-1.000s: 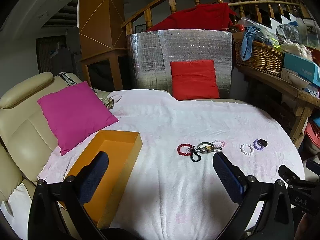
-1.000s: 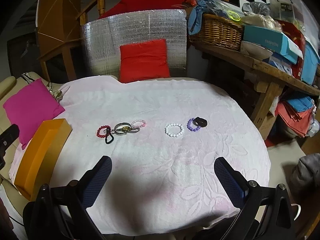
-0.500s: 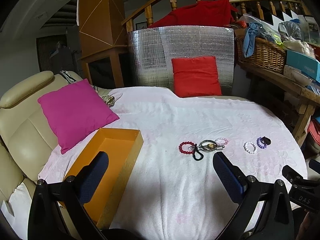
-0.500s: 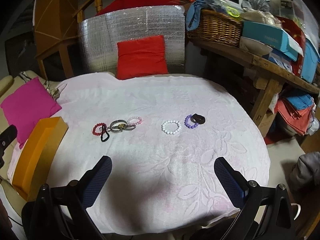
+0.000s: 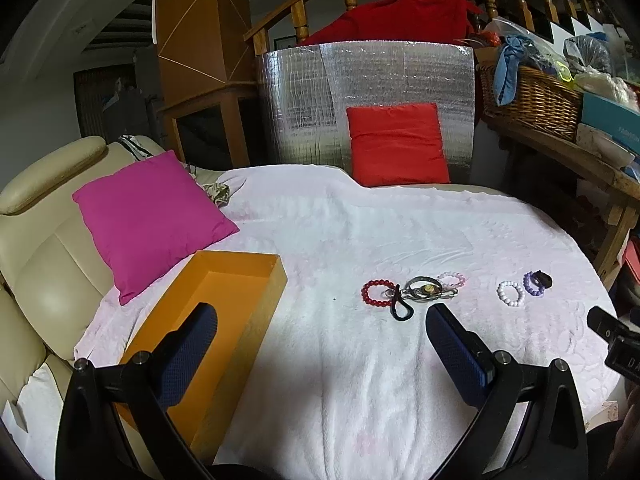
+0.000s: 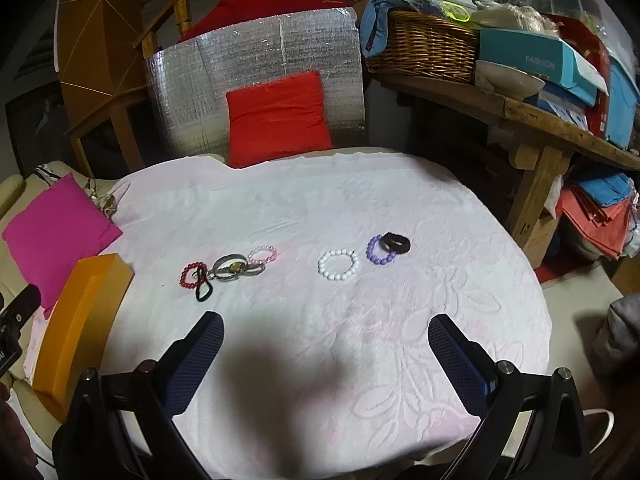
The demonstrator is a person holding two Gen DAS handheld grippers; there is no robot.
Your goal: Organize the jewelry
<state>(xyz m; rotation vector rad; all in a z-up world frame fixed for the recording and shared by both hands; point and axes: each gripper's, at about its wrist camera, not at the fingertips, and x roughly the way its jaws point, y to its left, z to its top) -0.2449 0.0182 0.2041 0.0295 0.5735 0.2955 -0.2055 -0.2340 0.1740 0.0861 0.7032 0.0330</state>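
Here the left claw [image 5: 320,340] hangs wide open above the near part of the desk [image 5: 360,400], its two blue-padded fingers [image 5: 456,354] spread well apart with nothing between them; its left finger sits over the orange box [image 5: 224,320], which lies open at the near left edge of the white patterned cloth. The right claw [image 6: 324,354] is likewise fully spread and empty, hovering over bare cloth near the front of the desk [image 6: 400,360] and casting a dark shadow just ahead of its left finger. Beyond both claws the jewelry lies in a loose row across the middle of the cloth. At the left end a red bead bracelet [image 6: 191,276] touches a black cord loop [image 6: 204,288], with a metal wristwatch [image 6: 231,267] just right of them and a pink bead bracelet [image 6: 262,255] against the watch's far right side. A gap follows, then a white bead bracelet [image 6: 338,265] lying alone, and right of it a purple bead bracelet [image 6: 379,250] overlapped at its far right by a black band [image 6: 395,242]. Farther out, a magenta cushion [image 5: 148,220] rests on the cream sofa at the left, a red cushion [image 5: 396,144] leans on a silver foil panel at the far edge, and a wicker basket [image 6: 424,46] stands on a wooden bench at the far right.
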